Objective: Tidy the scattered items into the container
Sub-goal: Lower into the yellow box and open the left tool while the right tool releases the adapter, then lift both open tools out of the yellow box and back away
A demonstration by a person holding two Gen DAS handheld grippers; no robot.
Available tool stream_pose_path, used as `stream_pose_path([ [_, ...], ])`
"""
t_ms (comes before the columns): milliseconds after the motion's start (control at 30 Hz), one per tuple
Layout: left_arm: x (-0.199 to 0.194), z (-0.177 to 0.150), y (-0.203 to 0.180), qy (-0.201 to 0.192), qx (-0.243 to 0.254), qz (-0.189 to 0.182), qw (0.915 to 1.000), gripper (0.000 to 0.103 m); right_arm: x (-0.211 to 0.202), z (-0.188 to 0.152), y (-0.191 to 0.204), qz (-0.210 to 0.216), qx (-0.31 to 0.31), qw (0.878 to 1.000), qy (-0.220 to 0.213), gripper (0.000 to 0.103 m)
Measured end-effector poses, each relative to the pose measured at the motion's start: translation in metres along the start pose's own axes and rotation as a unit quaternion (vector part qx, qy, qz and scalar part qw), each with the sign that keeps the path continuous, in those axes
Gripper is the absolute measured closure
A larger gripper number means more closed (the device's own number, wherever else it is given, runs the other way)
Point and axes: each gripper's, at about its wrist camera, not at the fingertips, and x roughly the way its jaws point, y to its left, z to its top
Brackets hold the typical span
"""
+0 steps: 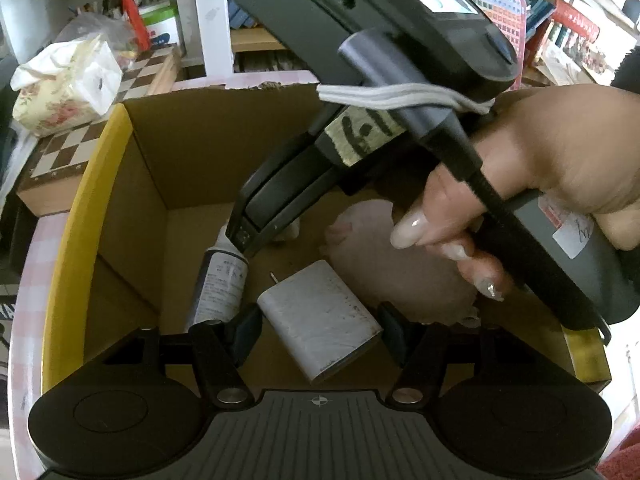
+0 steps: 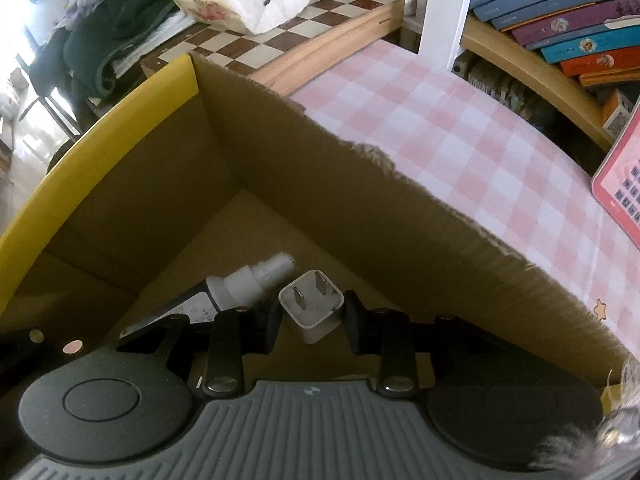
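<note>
Both grippers hang over the open brown cardboard box with yellow flaps (image 2: pixel 280 152) on the pink-checked bench (image 2: pixel 460 128). The right gripper (image 2: pixel 311 322) has its pads nipped tight on a small white two-pin plug adapter (image 2: pixel 312 312), held above the box floor near the far wall. The left gripper (image 1: pixel 320 330) clamps a flat white rectangular power pack (image 1: pixel 320 324) at about half spread, above a dark spray bottle with a white nozzle (image 1: pixel 222 280) and a pale pink fluffy toy (image 1: pixel 400 276) already lying inside.
</note>
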Motion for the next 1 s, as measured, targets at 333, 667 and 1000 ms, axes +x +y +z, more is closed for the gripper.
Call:
stream_pose_path([
  [333, -0.002, -0.002, -0.004, -0.014, 0.025, 0.024, 0.9993, 0.024, -0.016, -0.003, 0.001, 0.005, 0.024, 0.999, -0.027, 0.052],
  [667, -0.043, -0.015, -0.004, -0.079, 0.032, 0.035, 0.9958, 0.018, -0.075, -0.014, 0.010, 0.015, 0.040, 0.994, -0.101, 0.041],
  [1000, -0.092, -0.027, -0.013, -0.146, 0.052, 0.039, 0.9871, 0.018, -0.134, -0.031, 0.031, -0.002, 0.046, 0.984, -0.174, 0.036],
])
